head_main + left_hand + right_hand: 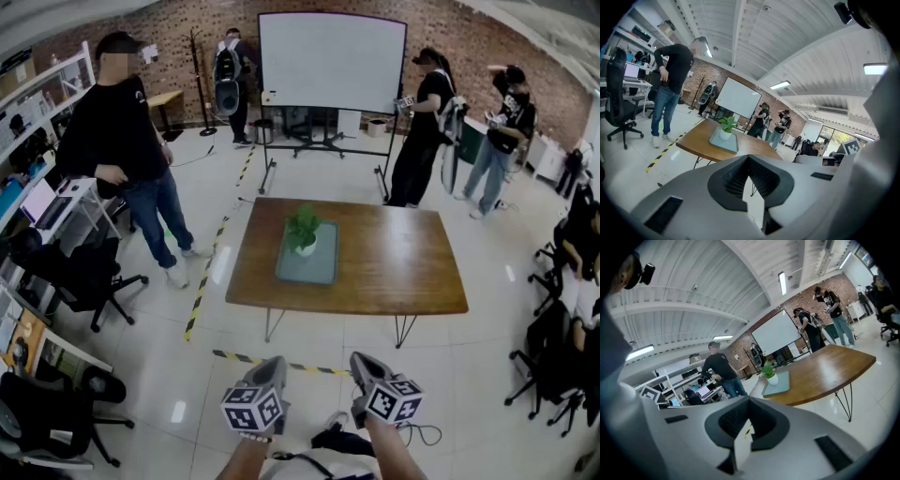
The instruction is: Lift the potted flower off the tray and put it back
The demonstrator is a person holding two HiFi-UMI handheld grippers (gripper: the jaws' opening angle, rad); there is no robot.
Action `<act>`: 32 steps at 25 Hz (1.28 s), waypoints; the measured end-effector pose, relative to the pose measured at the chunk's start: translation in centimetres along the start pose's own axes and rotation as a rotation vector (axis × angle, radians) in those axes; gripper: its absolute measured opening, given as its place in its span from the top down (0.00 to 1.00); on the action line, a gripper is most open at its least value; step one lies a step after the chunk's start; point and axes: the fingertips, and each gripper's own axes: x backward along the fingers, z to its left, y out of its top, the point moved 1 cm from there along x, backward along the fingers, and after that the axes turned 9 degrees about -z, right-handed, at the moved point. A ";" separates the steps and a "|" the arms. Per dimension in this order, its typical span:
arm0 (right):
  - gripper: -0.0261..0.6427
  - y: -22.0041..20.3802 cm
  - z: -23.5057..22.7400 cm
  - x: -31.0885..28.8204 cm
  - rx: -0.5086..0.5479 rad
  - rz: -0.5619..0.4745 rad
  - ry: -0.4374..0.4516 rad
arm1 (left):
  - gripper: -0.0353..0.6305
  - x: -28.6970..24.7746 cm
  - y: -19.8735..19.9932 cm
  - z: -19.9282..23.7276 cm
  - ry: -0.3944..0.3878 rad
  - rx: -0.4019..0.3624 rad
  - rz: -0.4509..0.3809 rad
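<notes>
Left gripper [271, 364], right gripper [362, 360] — jaws together, empty

**Bright, even room light with strong fisheye bowing**

Ceiling strip lights [780, 85] at one o'clock in the left gripper view, and near twelve o'clock in the right gripper view, wash the room evenly. The glossy floor [150, 375] throws back small white glints at eight o'clock in the head view. The table [403, 262] carries a soft sheen and casts only a faint shadow. All three views bow at the rims, with dark corners. The foreground at six o'clock is soft in both gripper views.
</notes>
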 end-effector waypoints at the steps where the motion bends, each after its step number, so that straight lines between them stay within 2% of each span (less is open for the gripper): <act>1: 0.94 0.4 -0.4 -0.5 0.001 0.001 0.004 | 0.95 -0.7 0.3 -0.2 -0.001 -0.004 -0.002; 10: 0.94 4.0 -4.7 -3.8 0.012 0.015 0.046 | 0.95 -6.8 2.0 -2.6 0.016 -0.029 -0.019; 19: 0.94 5.8 -8.9 -5.9 0.039 0.054 0.094 | 0.95 -11.7 2.1 -4.7 0.048 -0.024 -0.035; 24: 0.94 5.9 -11.2 -6.9 0.009 0.054 0.085 | 0.95 -13.4 1.4 -4.6 0.063 -0.011 -0.024; 32: 0.94 8.4 -14.3 -10.7 -0.003 0.046 0.059 | 0.95 -18.4 3.0 -4.6 0.058 -0.008 -0.022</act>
